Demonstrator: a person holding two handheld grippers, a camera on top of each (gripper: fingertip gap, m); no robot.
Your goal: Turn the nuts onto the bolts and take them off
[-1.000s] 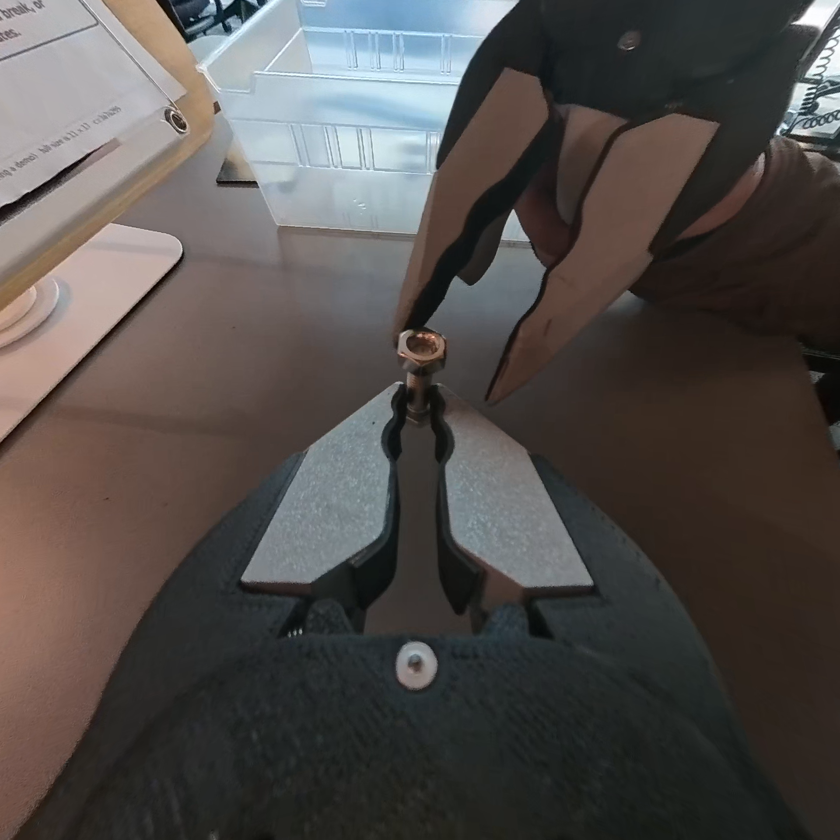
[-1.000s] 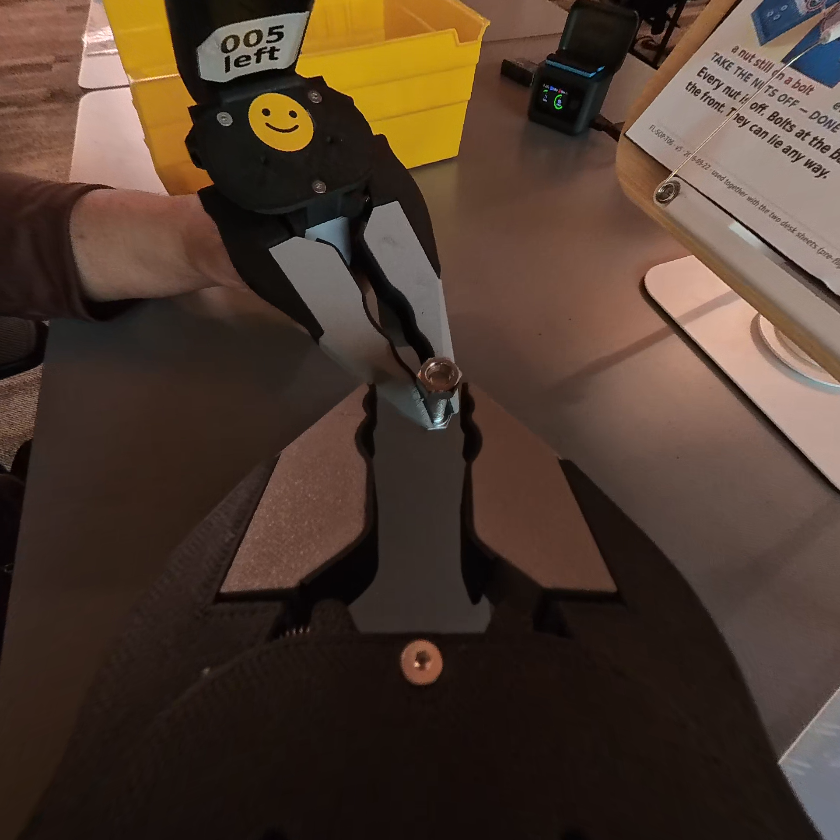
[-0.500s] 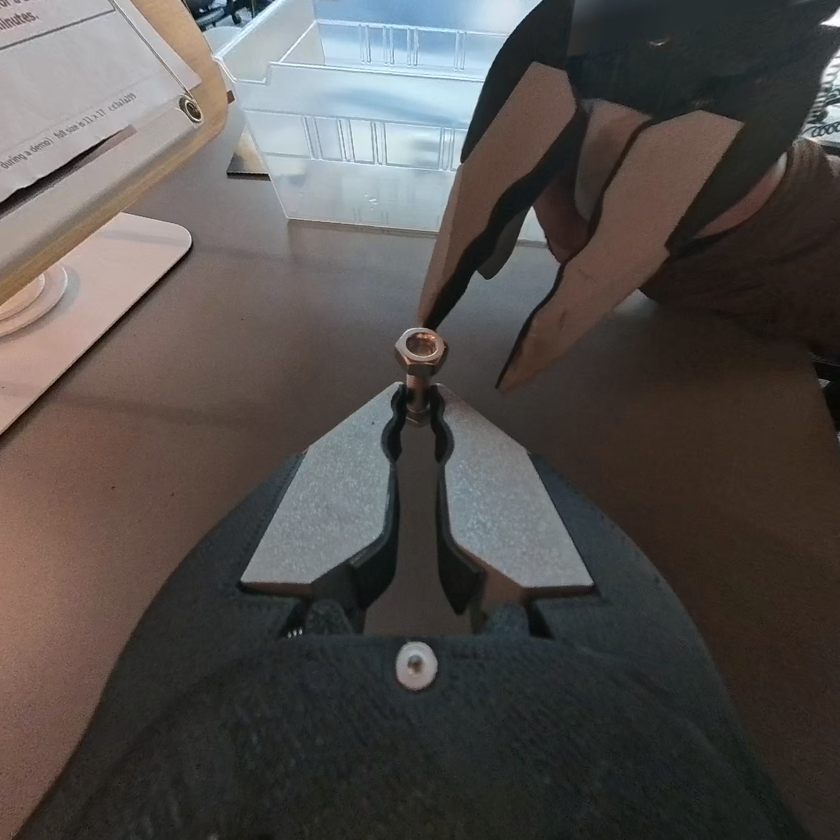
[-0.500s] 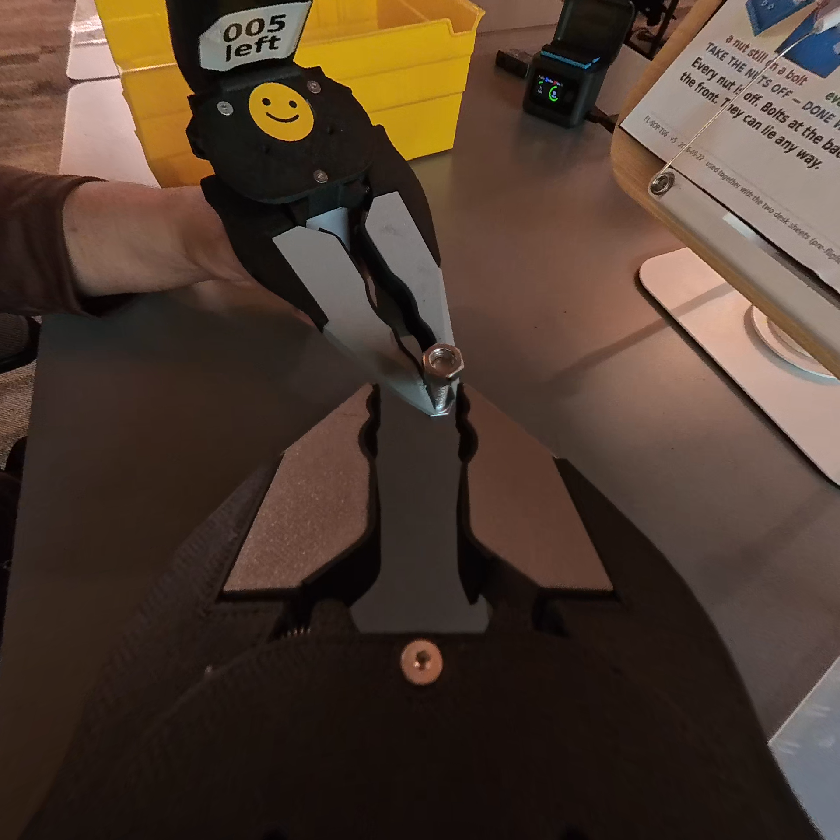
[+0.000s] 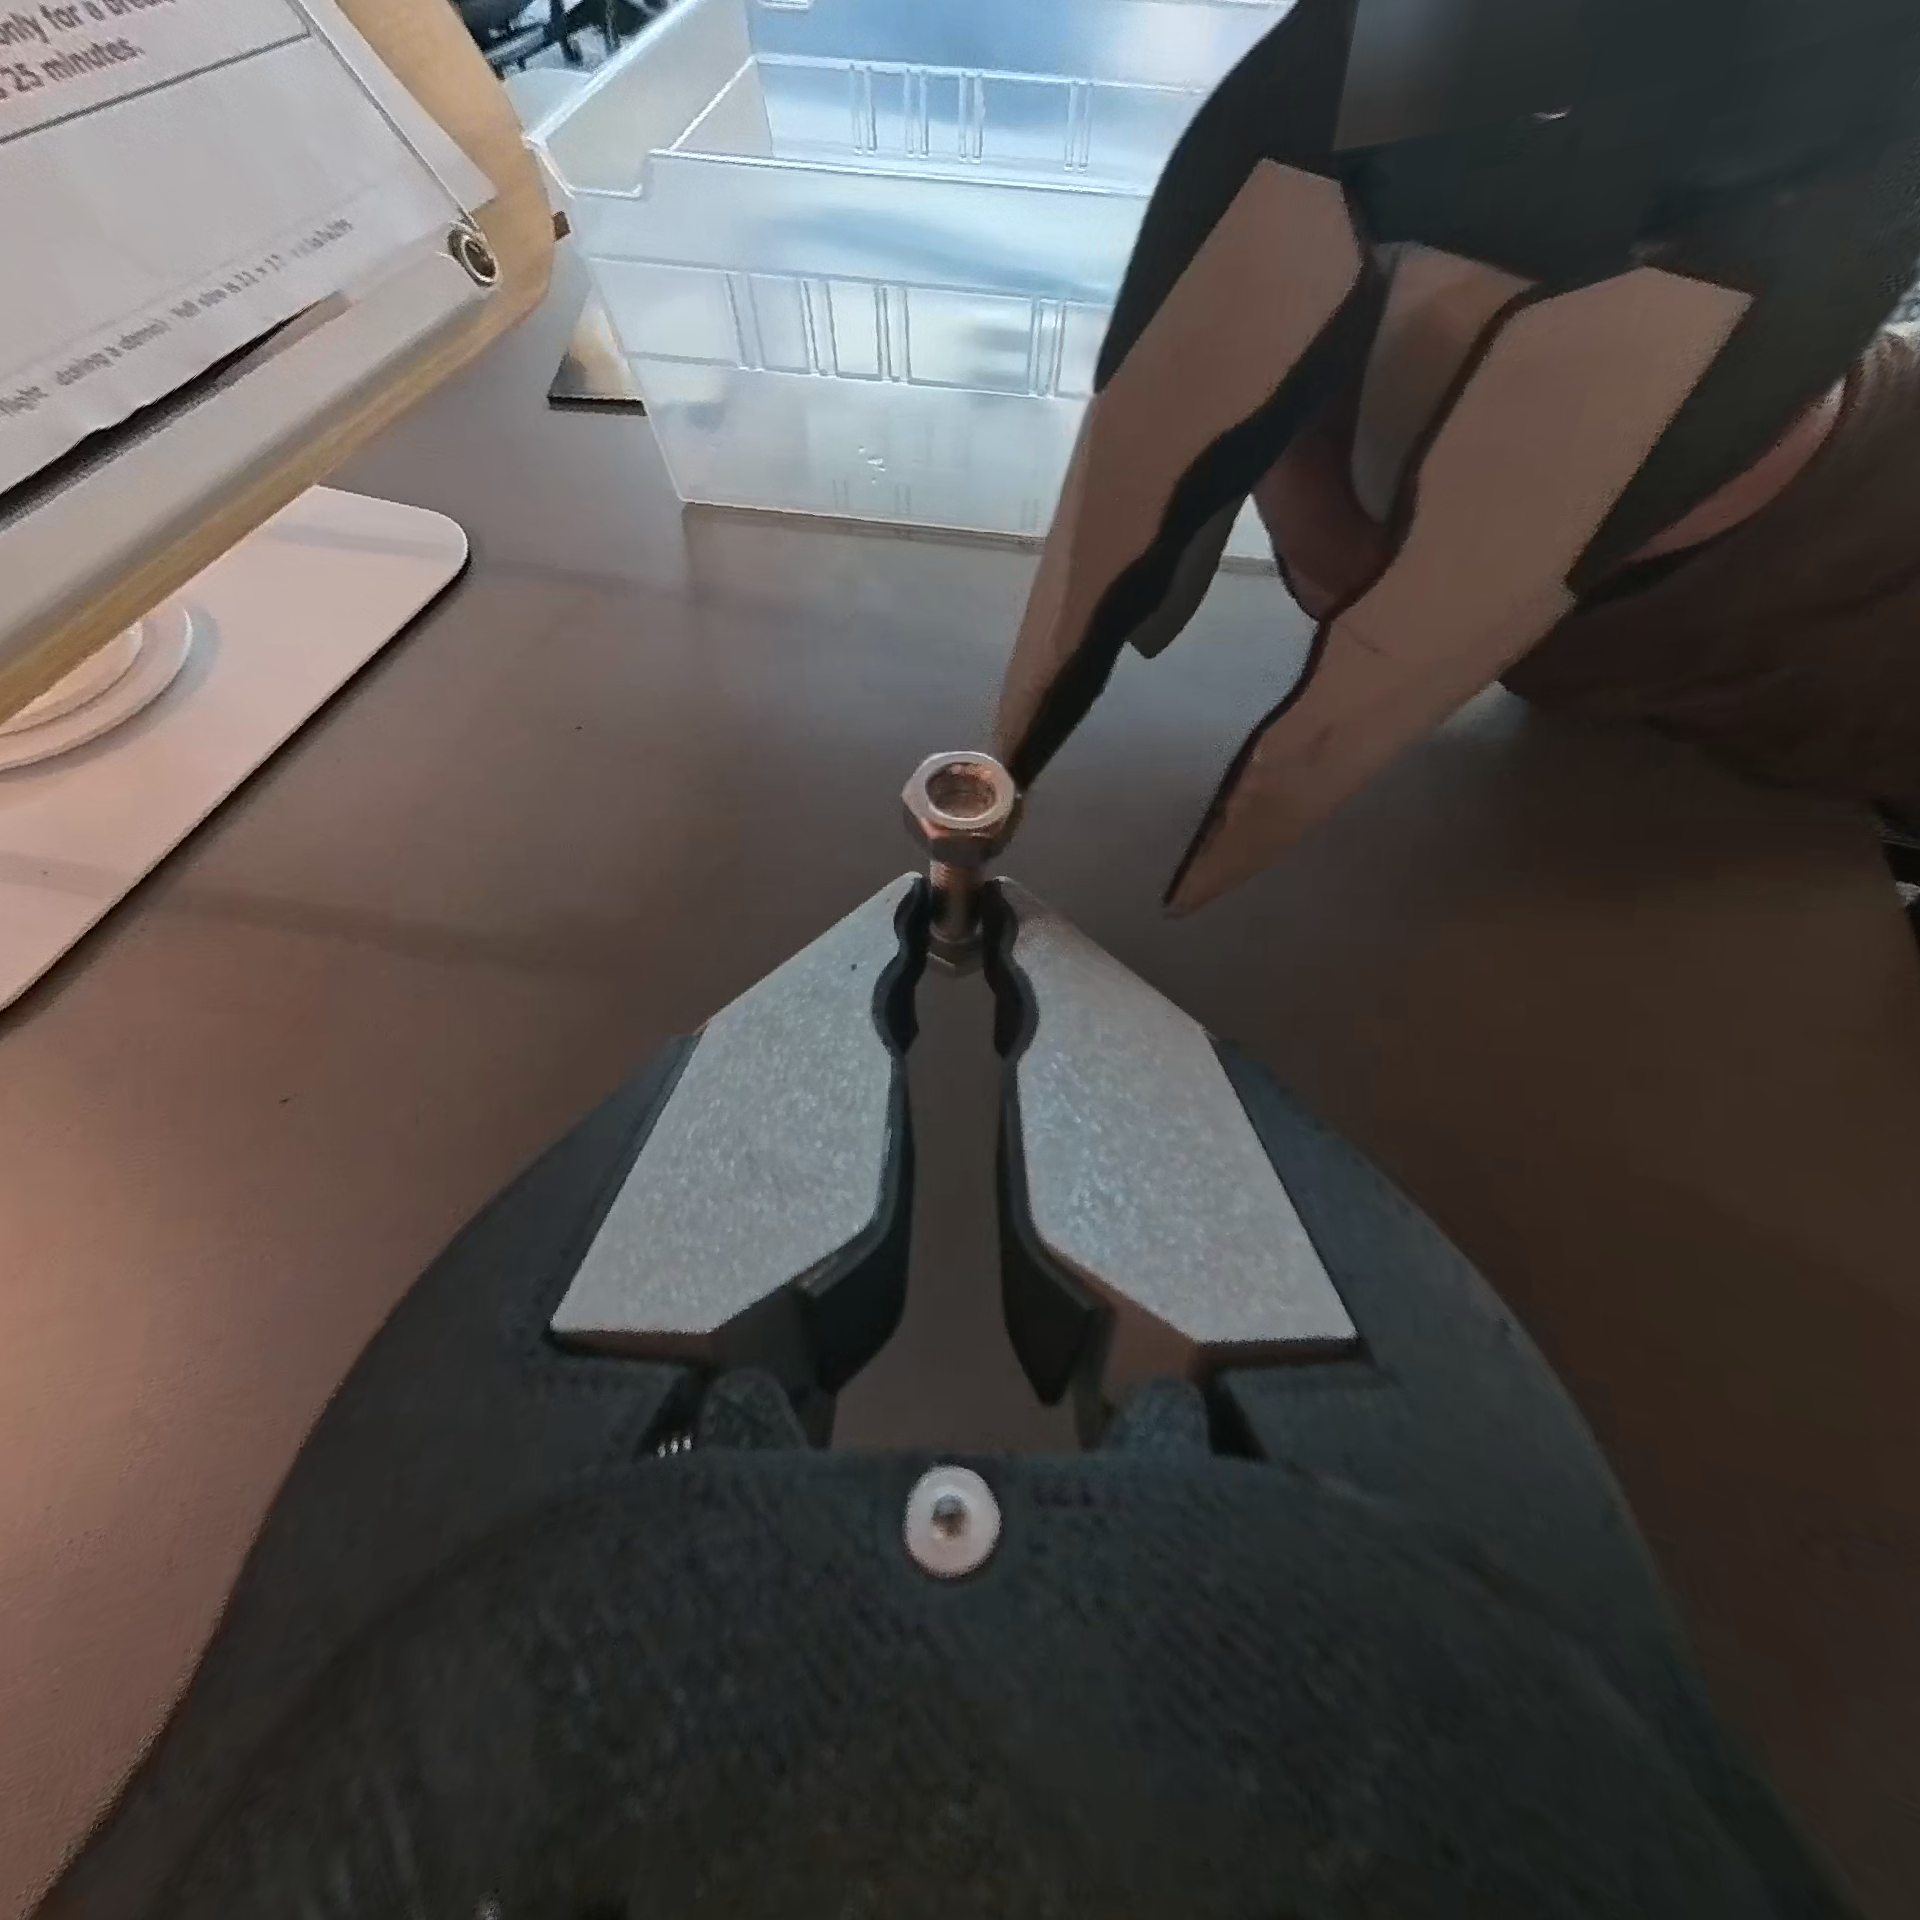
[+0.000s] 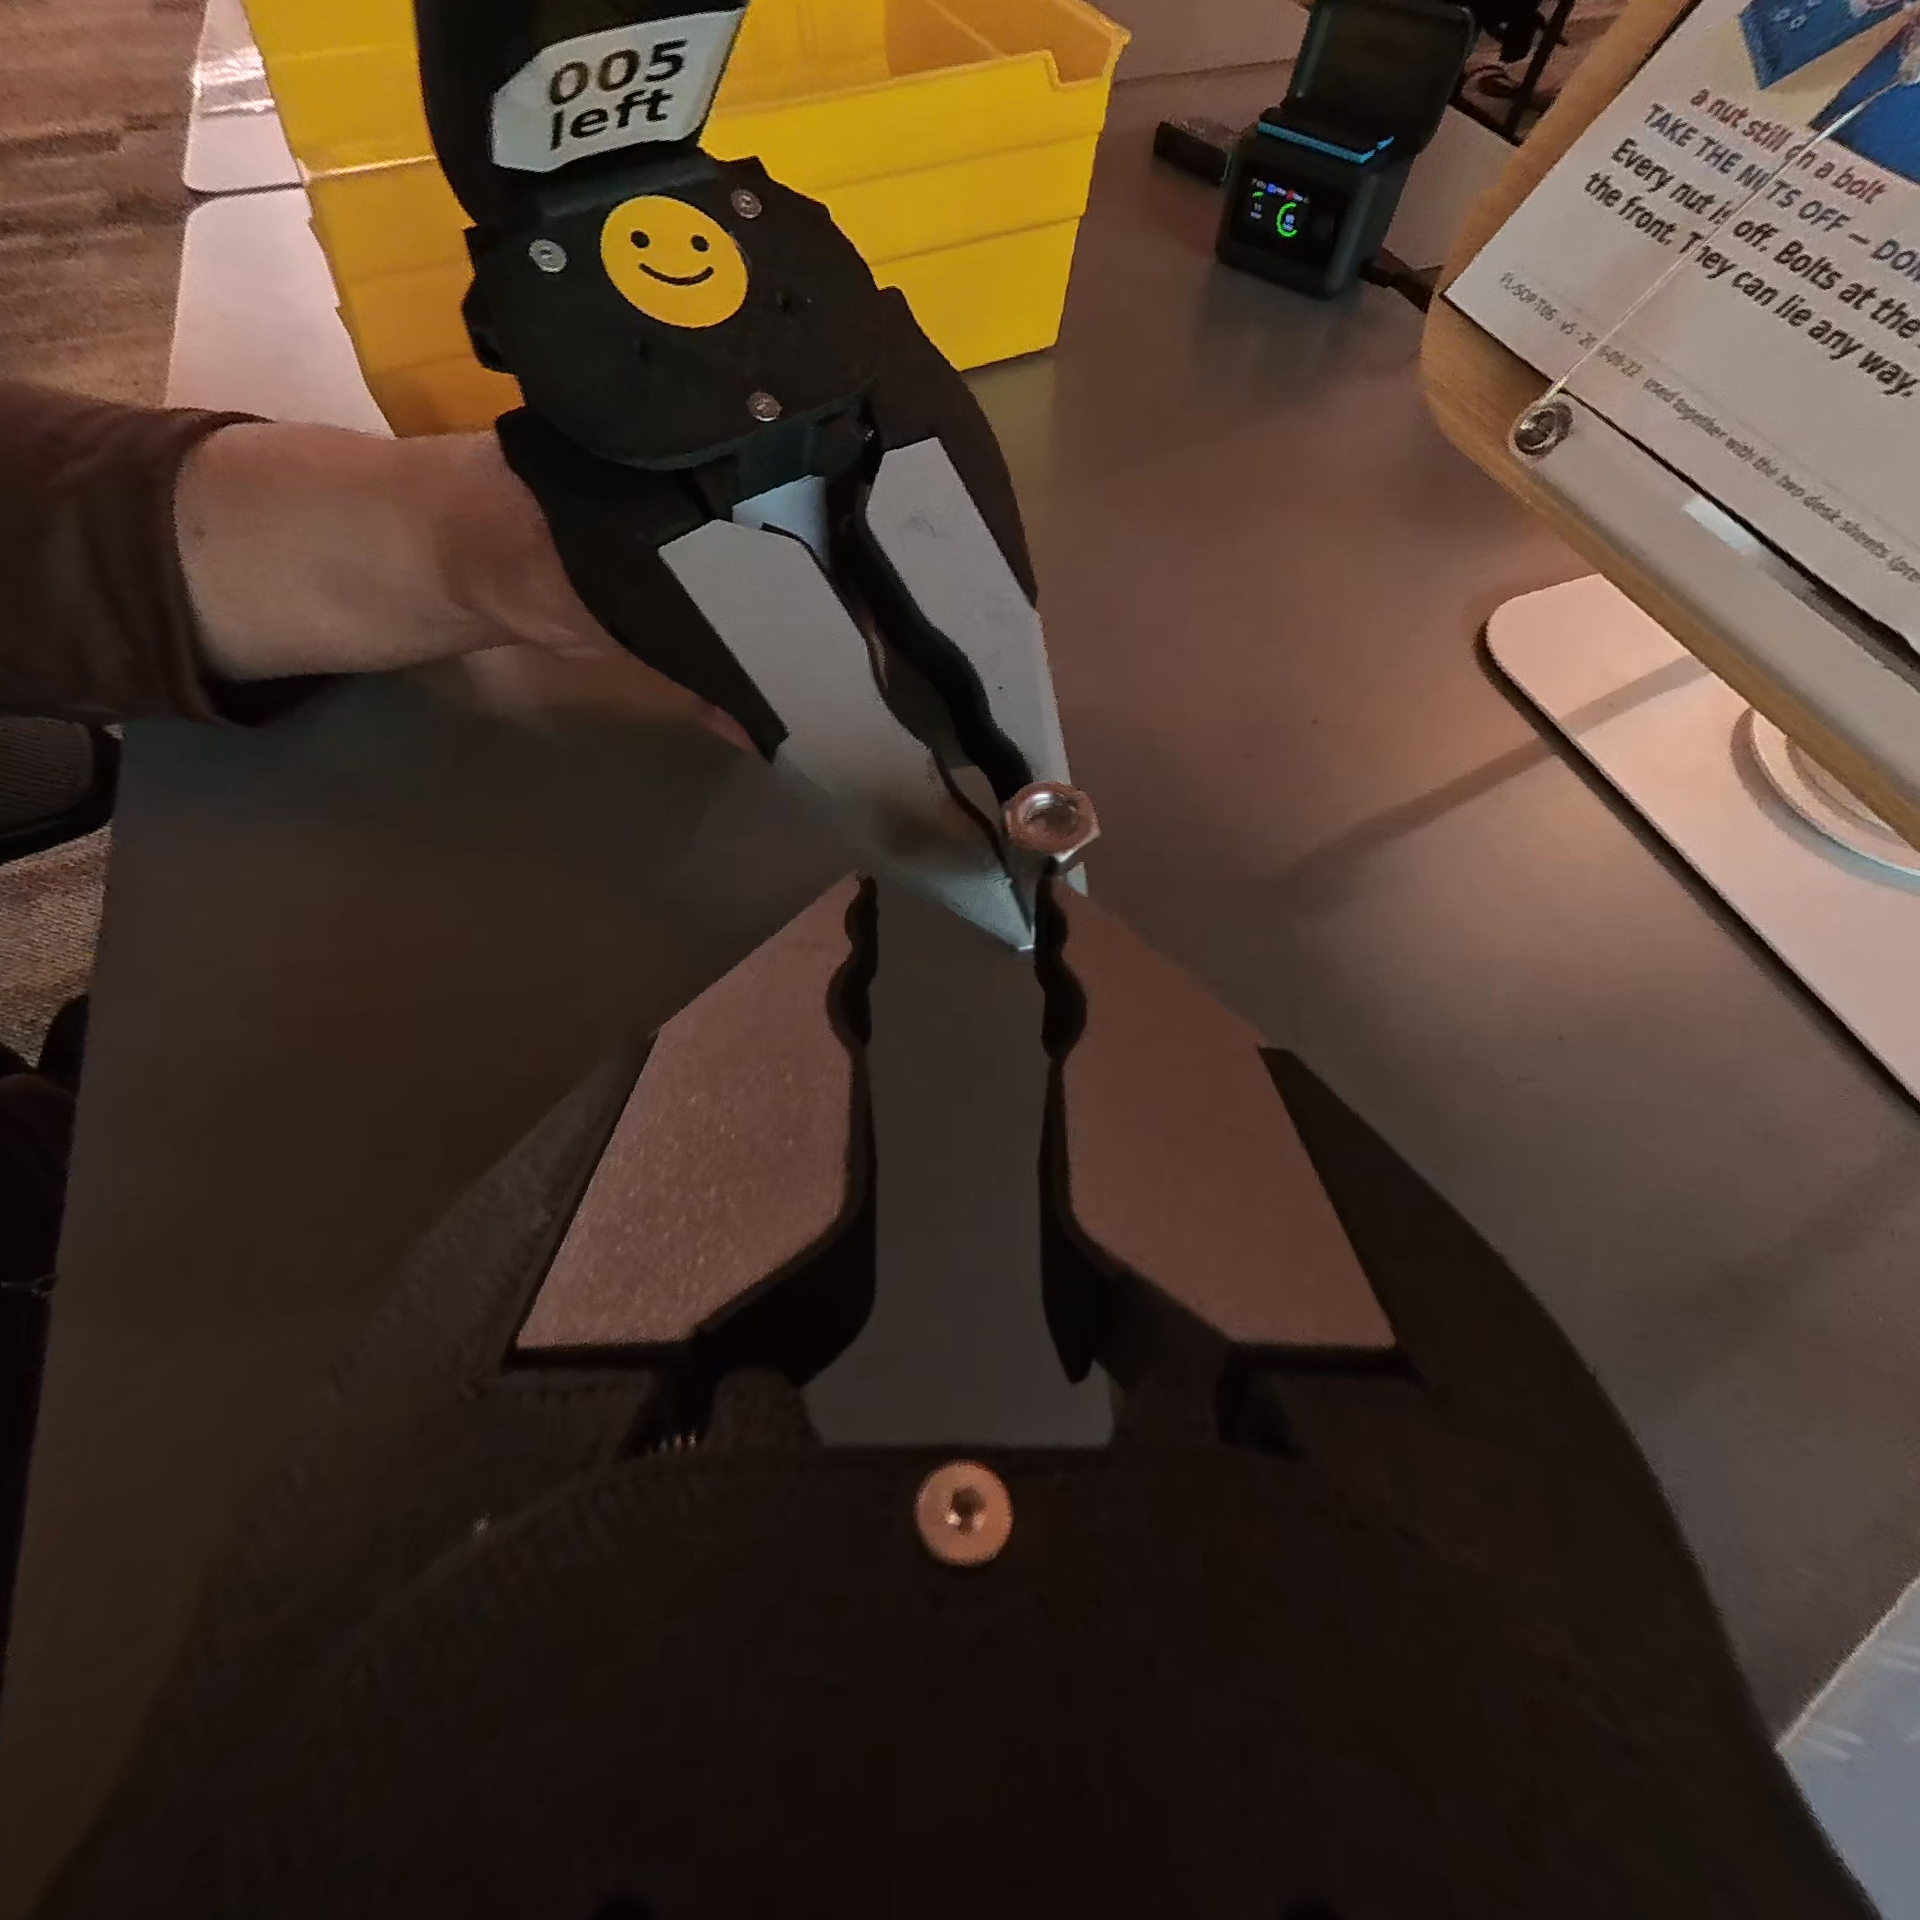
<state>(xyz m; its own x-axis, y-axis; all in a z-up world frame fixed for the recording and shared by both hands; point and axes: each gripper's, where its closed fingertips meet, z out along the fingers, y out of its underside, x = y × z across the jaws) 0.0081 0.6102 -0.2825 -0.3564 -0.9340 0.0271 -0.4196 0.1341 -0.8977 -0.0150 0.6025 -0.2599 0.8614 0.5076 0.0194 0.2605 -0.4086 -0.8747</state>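
Note:
My left gripper is shut on the lower shank of a small steel bolt and holds it upright above the dark table. A hex nut sits on the bolt's top end. My right gripper is open and comes down from the upper right. Its nearer fingertip is right at the nut's far-right edge; whether it touches is unclear. In the right wrist view the nut lies just past the right finger's tip, outside the gap of the open right gripper. The left gripper reaches in from above.
A clear plastic bin stands behind the bolt. A yellow bin is at the back in the right wrist view, and a small black device with a screen beside it. A sign stand on a white base is at the side.
In the left wrist view the right gripper's nearer fingertip has shifted from the nut's left side over to its right edge. The left gripper still holds the bolt.

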